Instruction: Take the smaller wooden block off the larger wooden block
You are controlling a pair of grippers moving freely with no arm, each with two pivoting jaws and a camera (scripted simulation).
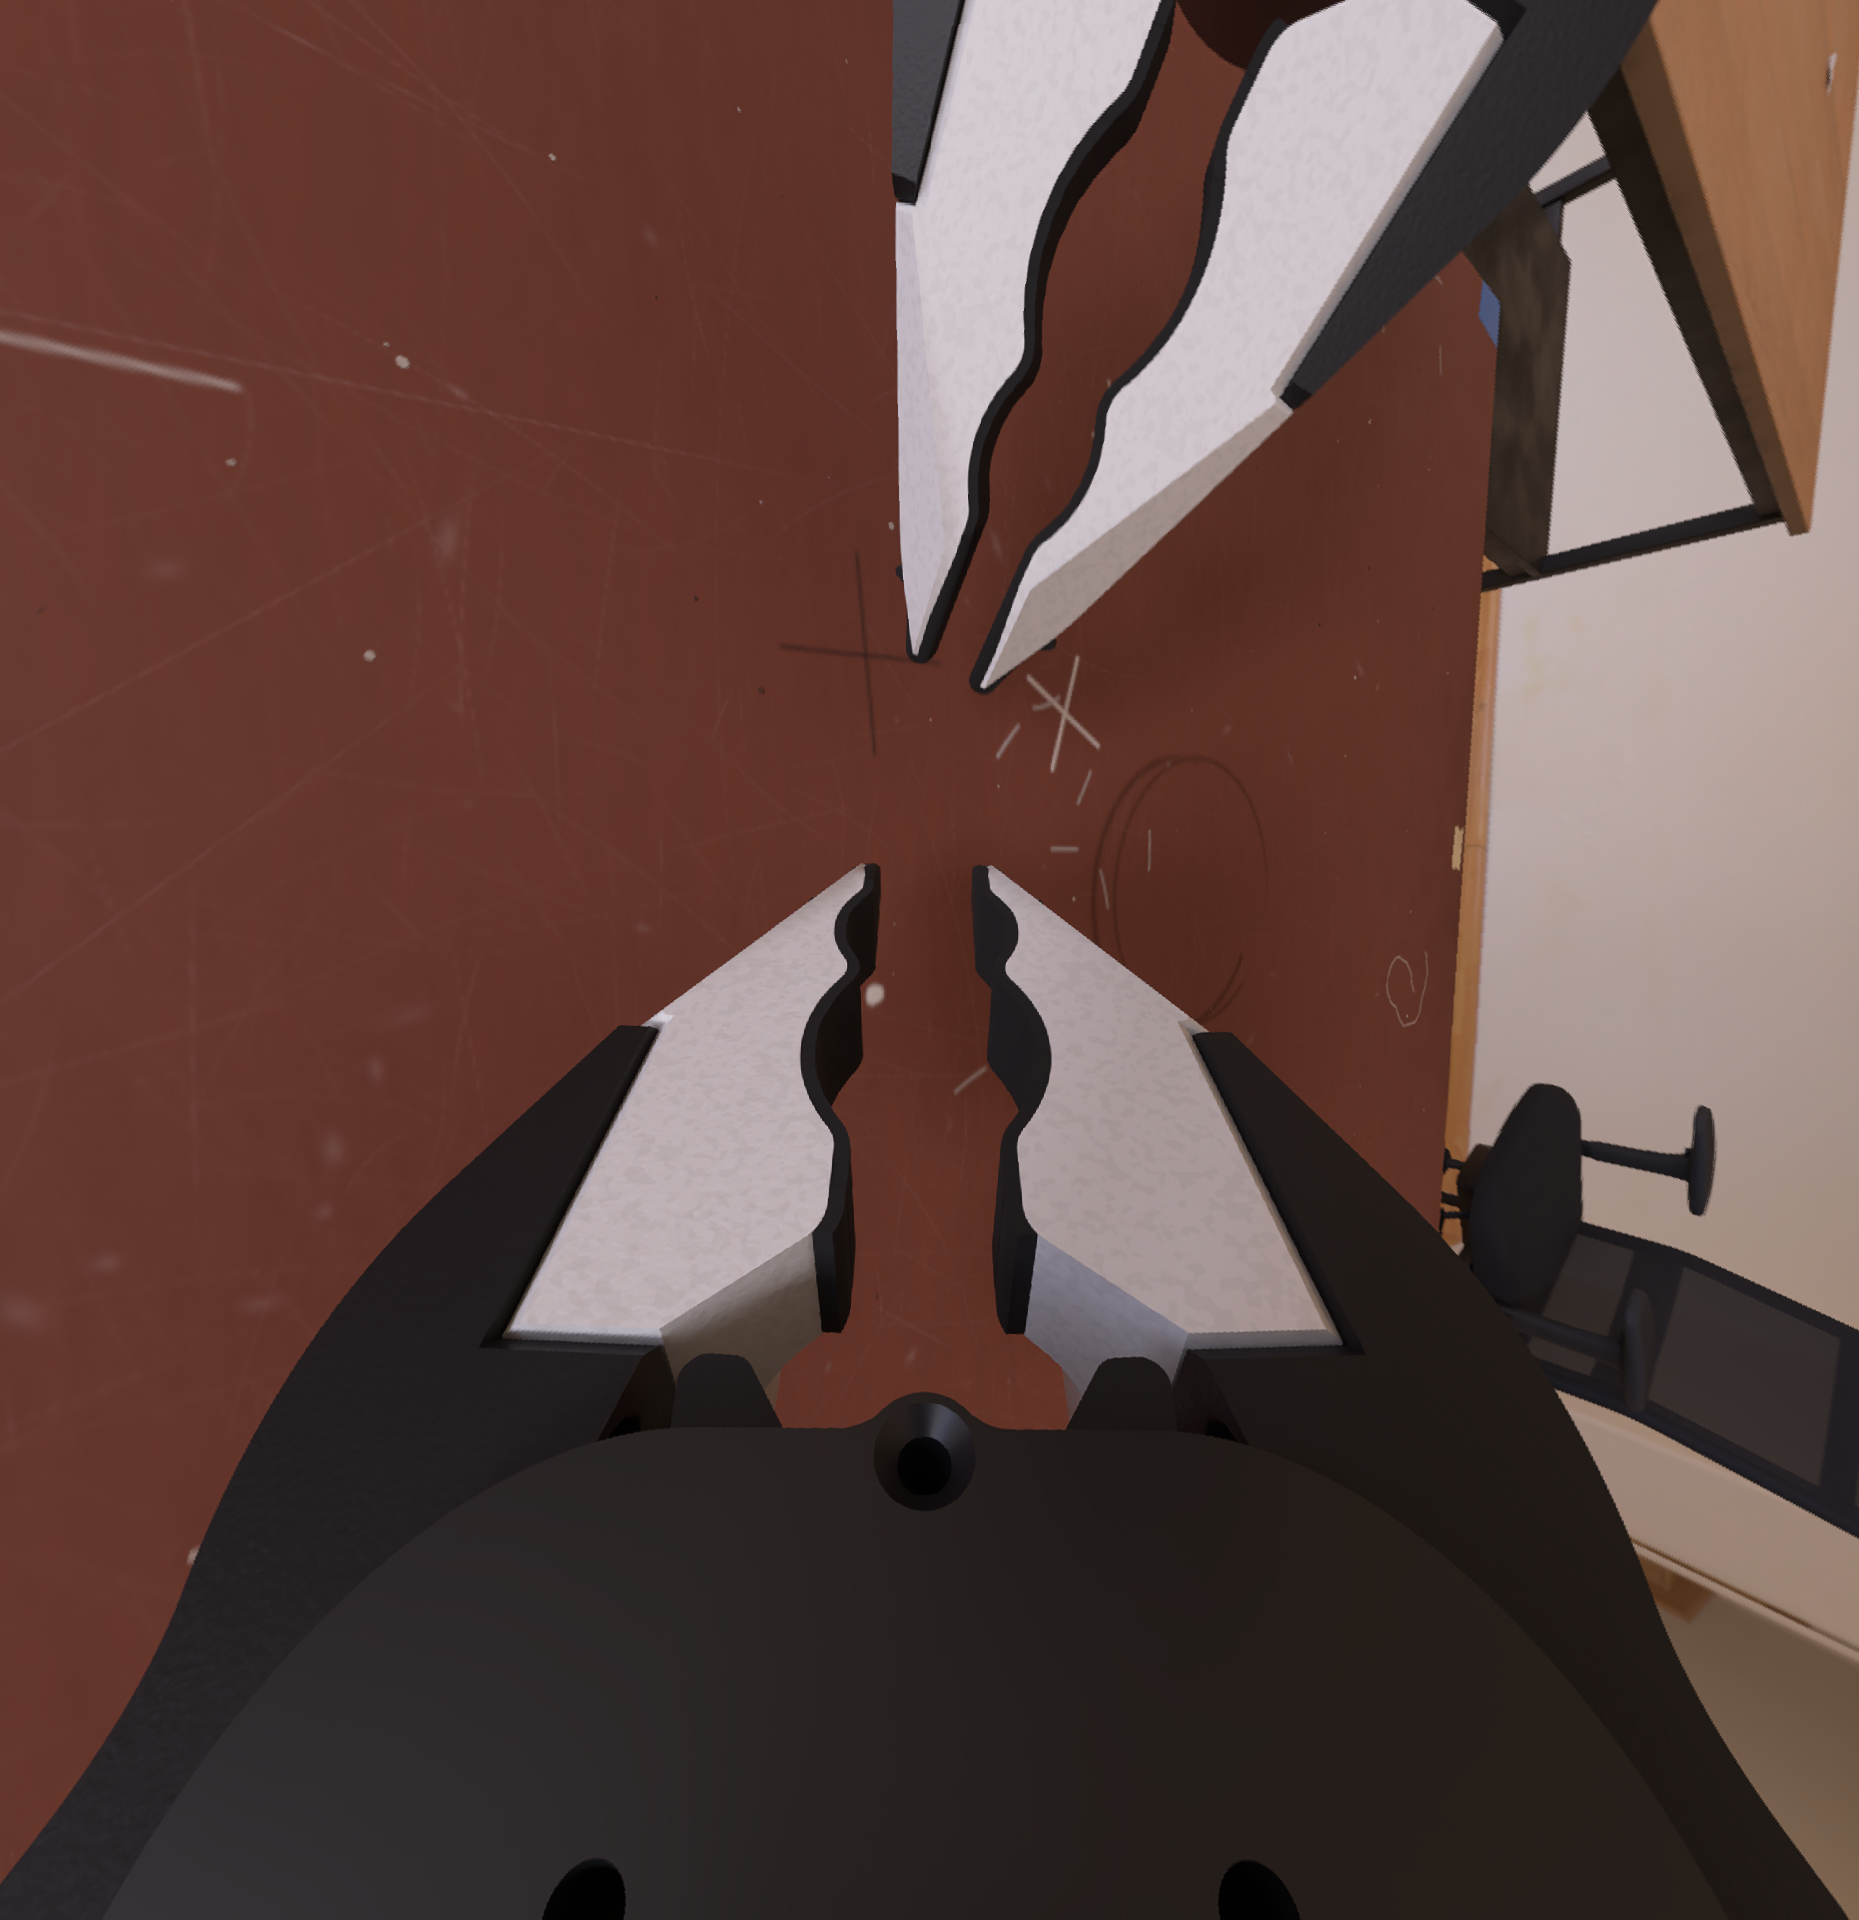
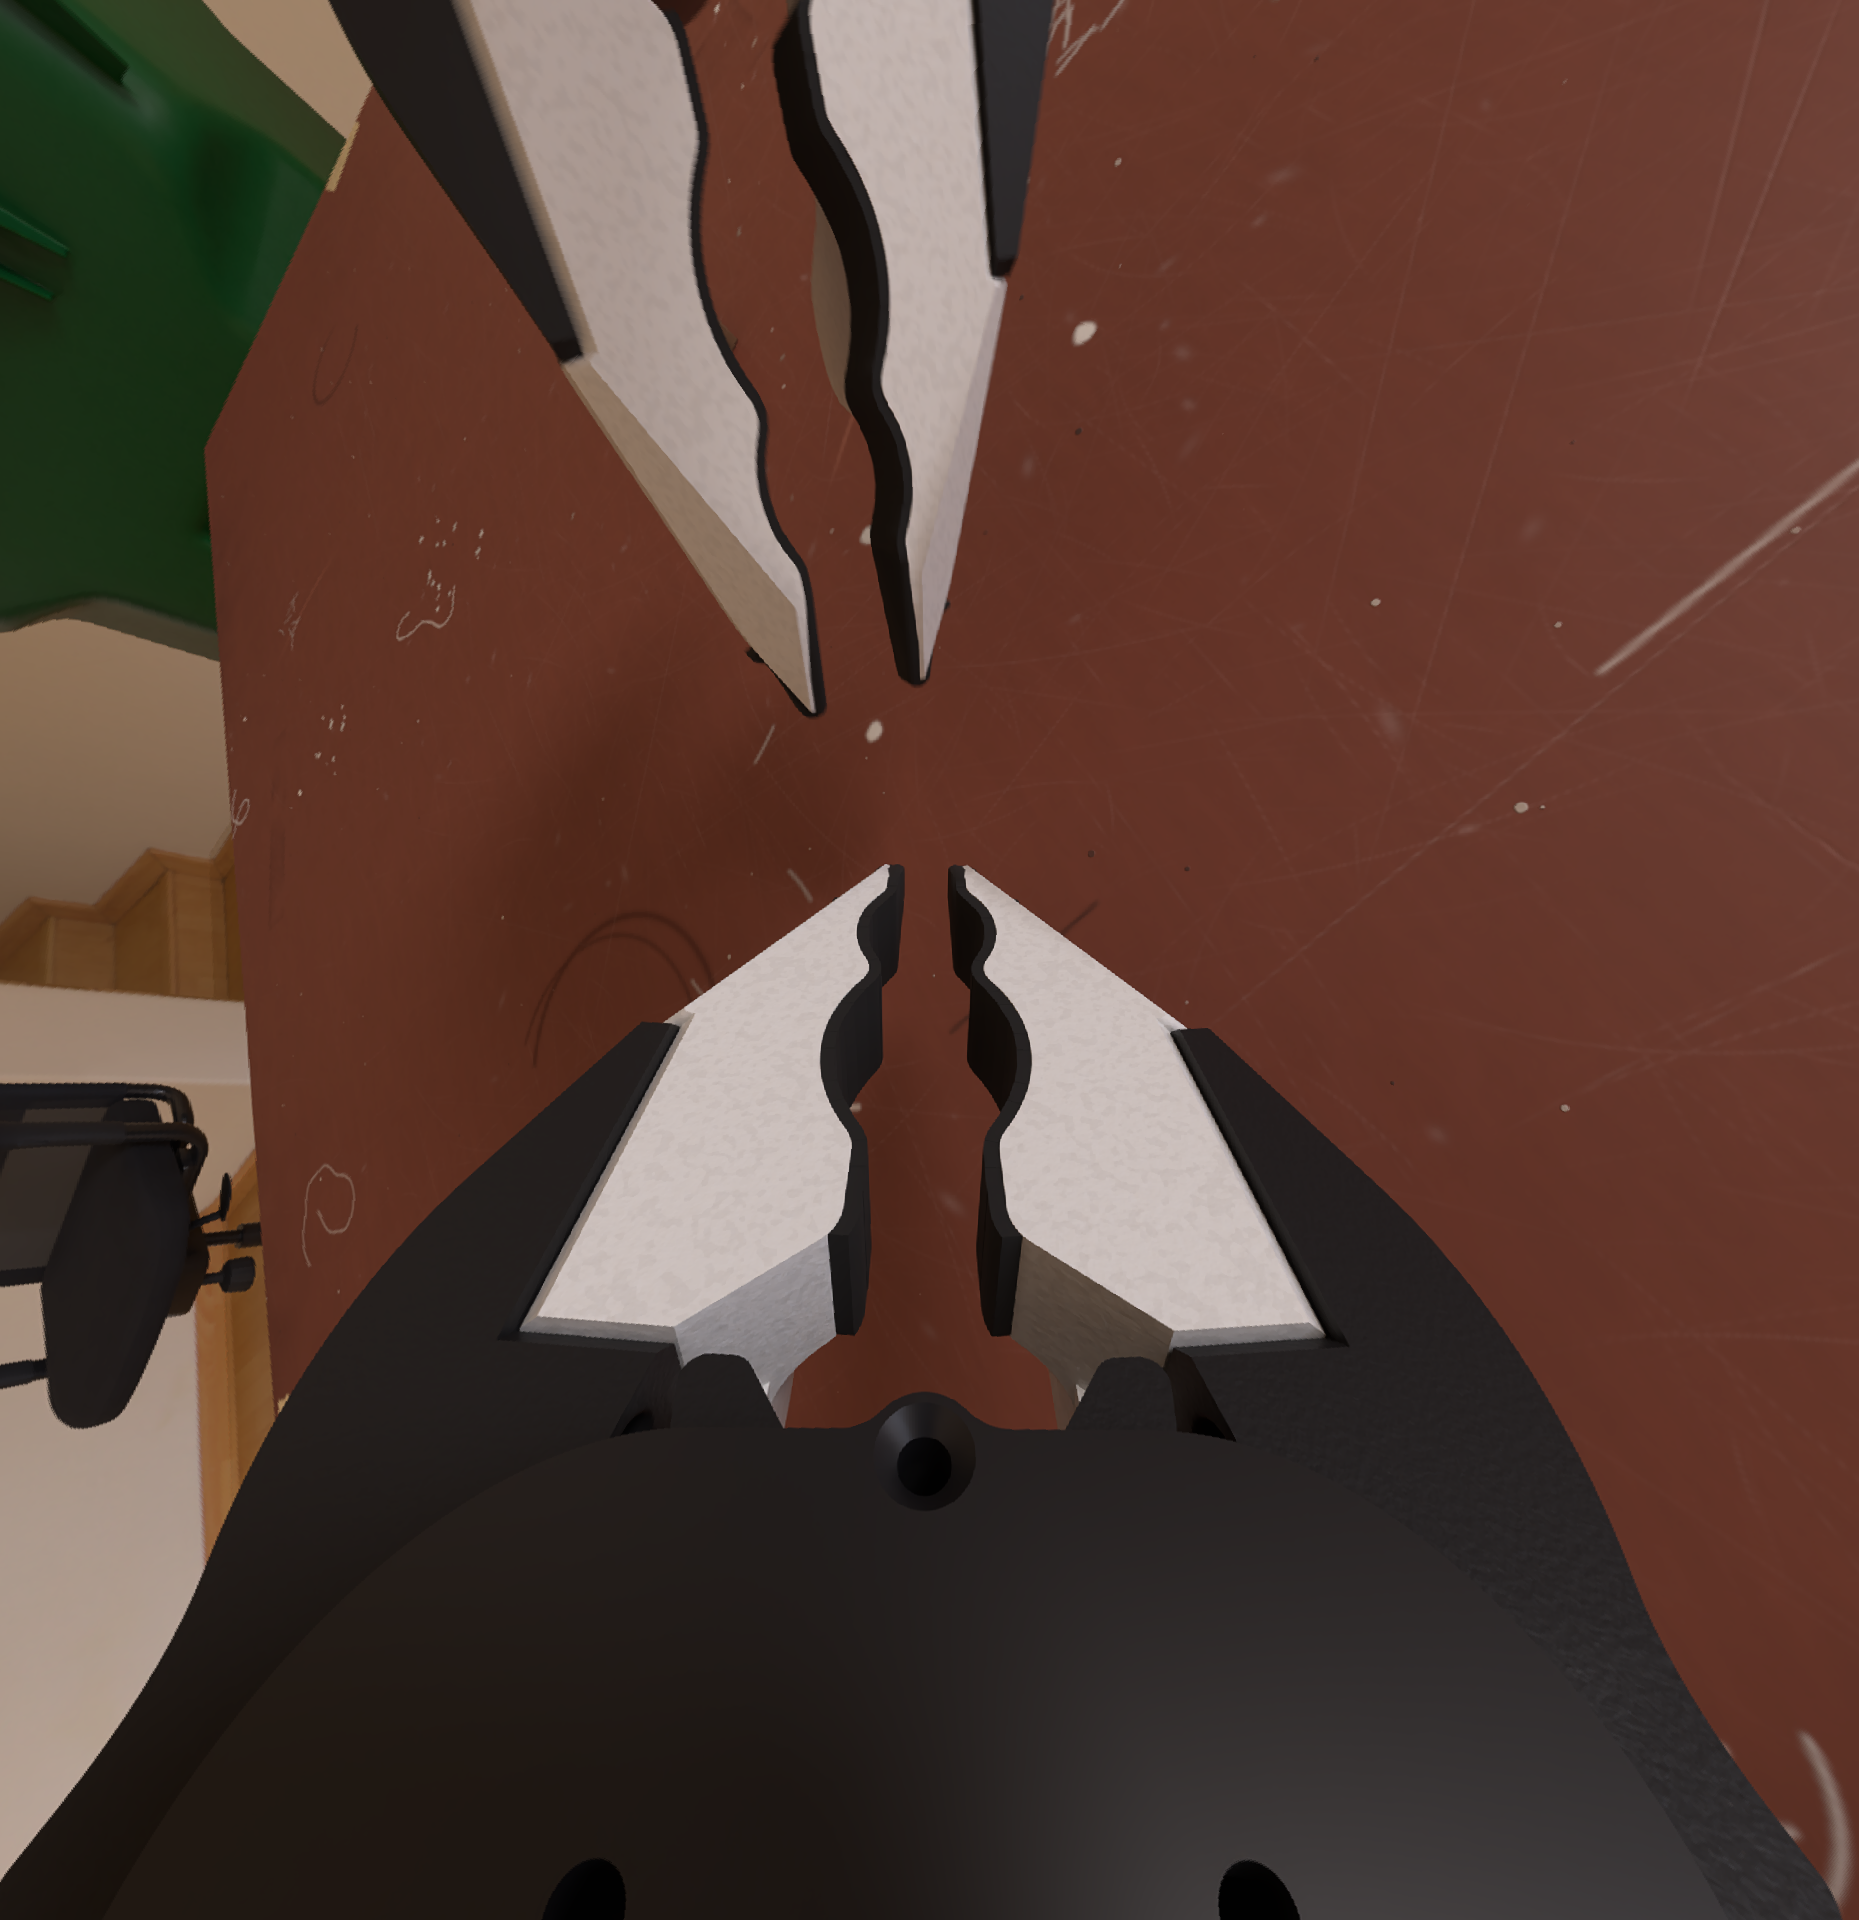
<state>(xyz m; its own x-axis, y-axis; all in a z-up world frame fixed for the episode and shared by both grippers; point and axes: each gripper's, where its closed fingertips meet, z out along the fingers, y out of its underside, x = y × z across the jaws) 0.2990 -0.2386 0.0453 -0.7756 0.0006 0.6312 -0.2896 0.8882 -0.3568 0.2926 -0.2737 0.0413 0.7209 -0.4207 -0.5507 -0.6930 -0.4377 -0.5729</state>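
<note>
No wooden block shows in either view. My left gripper (image 1: 925, 873) points down at the scratched brown tabletop (image 1: 385, 727), its jaws a narrow gap apart with nothing between them. My right gripper (image 2: 925, 873) hangs the same way over the tabletop (image 2: 1424, 520), its gap narrower still and also empty. The two grippers face each other tip to tip. The right gripper shows at the top of the left wrist view (image 1: 951, 670), and the left gripper at the top of the right wrist view (image 2: 863, 694).
The table's edge (image 1: 1465, 831) runs down the right of the left wrist view, with a light wooden desk (image 1: 1735, 260) and a black office chair (image 1: 1527, 1195) beyond it. In the right wrist view a green object (image 2: 94, 312) and a black chair (image 2: 94, 1247) lie past the left edge.
</note>
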